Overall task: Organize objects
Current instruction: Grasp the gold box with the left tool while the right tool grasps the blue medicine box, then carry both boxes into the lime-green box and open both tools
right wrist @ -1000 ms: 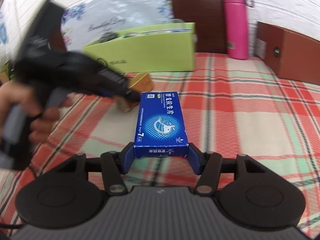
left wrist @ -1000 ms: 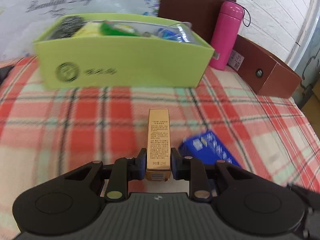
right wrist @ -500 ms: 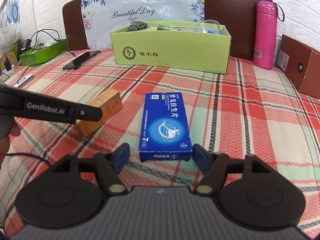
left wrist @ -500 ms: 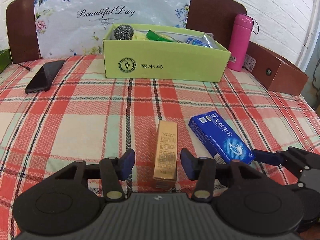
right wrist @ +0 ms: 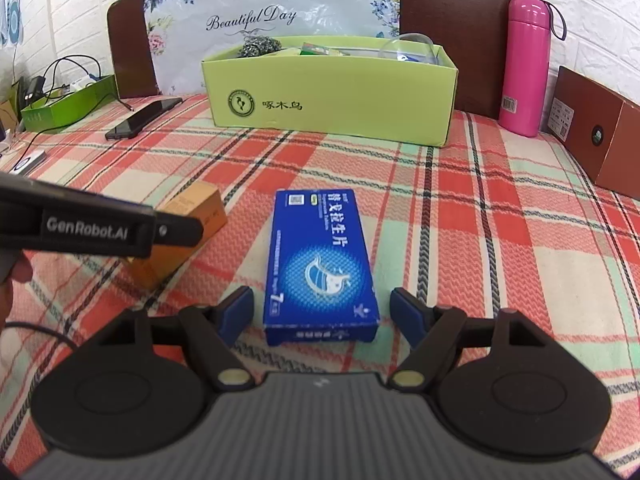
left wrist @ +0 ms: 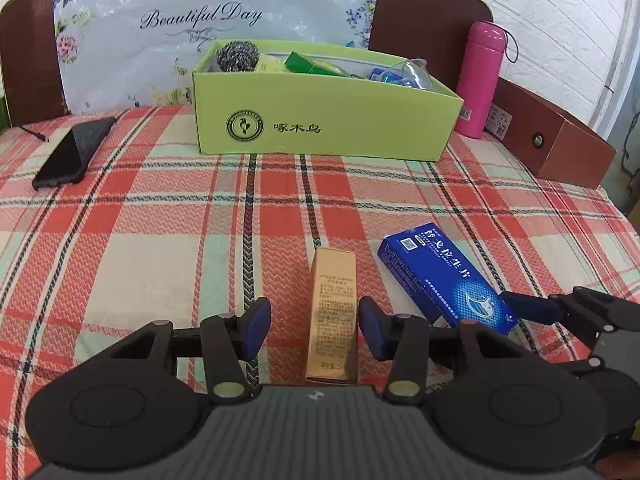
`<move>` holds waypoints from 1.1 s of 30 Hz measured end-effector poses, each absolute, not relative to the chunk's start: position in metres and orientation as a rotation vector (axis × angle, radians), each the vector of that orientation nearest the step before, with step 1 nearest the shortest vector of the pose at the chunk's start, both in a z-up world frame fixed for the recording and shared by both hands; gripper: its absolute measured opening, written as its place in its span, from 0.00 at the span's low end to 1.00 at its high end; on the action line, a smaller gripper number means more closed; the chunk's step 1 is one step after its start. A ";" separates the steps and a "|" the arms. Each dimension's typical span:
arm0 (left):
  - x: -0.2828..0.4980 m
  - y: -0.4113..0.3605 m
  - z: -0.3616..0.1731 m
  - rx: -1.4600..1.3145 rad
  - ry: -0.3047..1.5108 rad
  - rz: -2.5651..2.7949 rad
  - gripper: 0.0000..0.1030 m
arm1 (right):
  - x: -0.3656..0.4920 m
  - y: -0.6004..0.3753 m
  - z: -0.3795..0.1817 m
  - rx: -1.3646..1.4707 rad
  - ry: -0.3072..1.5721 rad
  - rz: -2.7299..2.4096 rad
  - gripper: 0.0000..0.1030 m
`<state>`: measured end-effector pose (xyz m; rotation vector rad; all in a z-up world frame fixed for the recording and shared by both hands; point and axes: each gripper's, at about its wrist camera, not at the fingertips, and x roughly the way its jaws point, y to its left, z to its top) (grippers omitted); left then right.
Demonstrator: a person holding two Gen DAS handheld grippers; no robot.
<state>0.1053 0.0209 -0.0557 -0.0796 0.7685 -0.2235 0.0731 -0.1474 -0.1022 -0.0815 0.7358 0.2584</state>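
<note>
A gold box lies on the plaid cloth between the pads of my open left gripper, touching neither. It also shows in the right wrist view, partly behind the left gripper's finger. A blue medicine box lies flat between the pads of my open right gripper, apart from both. It shows in the left wrist view too, with the right gripper's fingertip beside it. A green cardboard box with several items inside stands at the back, also in the right wrist view.
A black phone lies at the back left. A pink bottle and a brown box stand at the back right. A green tray with cables sits far left. A headboard and floral bag are behind.
Both grippers have opened and let go: the gold box and the blue box now lie on the cloth. Both grippers have drawn back from the green box.
</note>
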 end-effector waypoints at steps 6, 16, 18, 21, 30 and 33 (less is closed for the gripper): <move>0.115 0.021 -0.060 -0.080 0.780 -0.251 0.29 | 0.079 -0.144 -0.104 -0.088 0.727 0.274 0.59; 0.126 0.037 -0.019 -0.149 0.704 -0.288 0.25 | 0.092 -0.145 -0.052 -0.048 0.591 0.314 0.53; 0.138 0.041 -0.005 -0.167 0.674 -0.286 0.25 | 0.107 -0.143 -0.035 -0.032 0.555 0.322 0.53; 0.156 0.041 0.017 -0.172 0.624 -0.279 0.25 | 0.134 -0.139 -0.016 -0.005 0.508 0.329 0.53; 0.249 0.034 0.057 -0.186 0.599 -0.246 0.24 | 0.238 -0.129 0.003 0.043 0.462 0.243 0.53; 0.272 0.032 0.061 -0.183 0.592 -0.252 0.24 | 0.263 -0.126 0.001 0.018 0.455 0.216 0.53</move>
